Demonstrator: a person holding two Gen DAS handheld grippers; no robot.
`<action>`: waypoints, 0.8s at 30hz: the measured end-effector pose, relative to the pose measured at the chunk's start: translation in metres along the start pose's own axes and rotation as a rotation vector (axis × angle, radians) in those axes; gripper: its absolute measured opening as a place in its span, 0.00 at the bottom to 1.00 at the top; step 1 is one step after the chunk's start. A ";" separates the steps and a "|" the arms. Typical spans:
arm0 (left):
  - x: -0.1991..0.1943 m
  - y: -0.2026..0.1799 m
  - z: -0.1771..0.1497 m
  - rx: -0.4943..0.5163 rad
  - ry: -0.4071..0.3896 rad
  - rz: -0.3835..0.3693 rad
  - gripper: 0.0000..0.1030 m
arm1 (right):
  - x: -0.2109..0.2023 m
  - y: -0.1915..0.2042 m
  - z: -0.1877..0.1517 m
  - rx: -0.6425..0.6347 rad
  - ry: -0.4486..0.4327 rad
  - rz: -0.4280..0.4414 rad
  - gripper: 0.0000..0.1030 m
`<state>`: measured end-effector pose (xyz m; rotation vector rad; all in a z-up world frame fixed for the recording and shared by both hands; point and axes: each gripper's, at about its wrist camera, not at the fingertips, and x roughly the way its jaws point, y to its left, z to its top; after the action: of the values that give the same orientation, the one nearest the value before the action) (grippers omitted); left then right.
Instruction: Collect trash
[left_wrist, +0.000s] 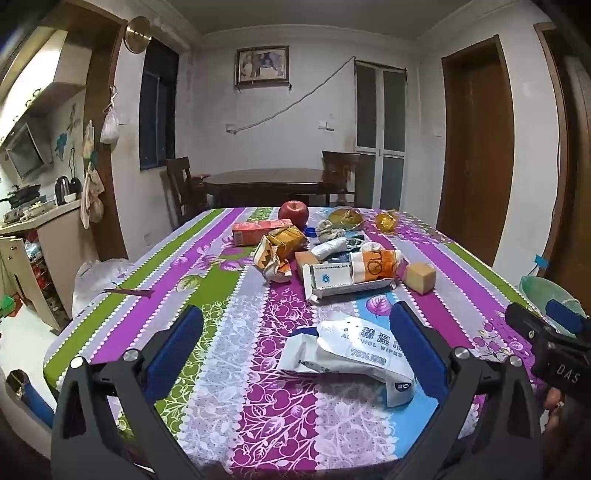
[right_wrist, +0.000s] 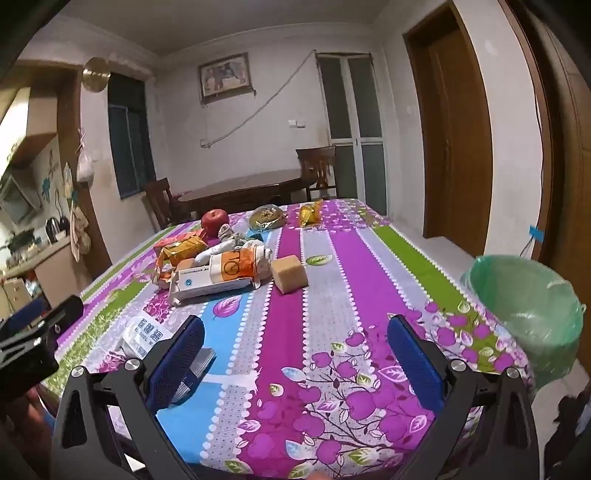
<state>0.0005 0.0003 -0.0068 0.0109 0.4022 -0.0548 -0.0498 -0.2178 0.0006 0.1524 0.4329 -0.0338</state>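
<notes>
My left gripper (left_wrist: 295, 325) is open above the near edge of the table, and a crumpled white alcohol wipes packet (left_wrist: 351, 354) lies on the cloth between its fingers, nearer the right one. My right gripper (right_wrist: 295, 332) is open and empty over bare cloth; the wipes packet (right_wrist: 142, 334) lies just left of its left finger. A pile of wrappers and boxes (left_wrist: 332, 262) sits mid-table, also seen in the right wrist view (right_wrist: 218, 269). A bin lined with a green bag (right_wrist: 532, 310) stands past the table's right edge.
A red apple (left_wrist: 293, 214), a tan block (left_wrist: 421, 277), a yellow crumpled wrapper (left_wrist: 386, 220) and a bagged bun (left_wrist: 345, 217) lie on the flowered tablecloth (left_wrist: 229, 325). A dark dining table with chairs (left_wrist: 266, 184) stands behind. A kitchen counter (left_wrist: 33, 221) is left.
</notes>
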 end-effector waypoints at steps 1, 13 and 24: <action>0.000 0.001 0.001 0.000 0.003 -0.003 0.95 | 0.001 0.000 0.000 0.008 0.003 -0.002 0.96; 0.007 0.001 0.001 -0.004 0.032 0.031 0.95 | 0.008 -0.016 -0.010 0.100 0.050 0.029 0.96; 0.005 -0.001 0.003 0.017 0.019 0.055 0.95 | 0.001 -0.003 -0.011 0.062 0.036 0.149 0.96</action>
<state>0.0063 -0.0010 -0.0055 0.0390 0.4207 -0.0040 -0.0532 -0.2191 -0.0103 0.2458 0.4562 0.1020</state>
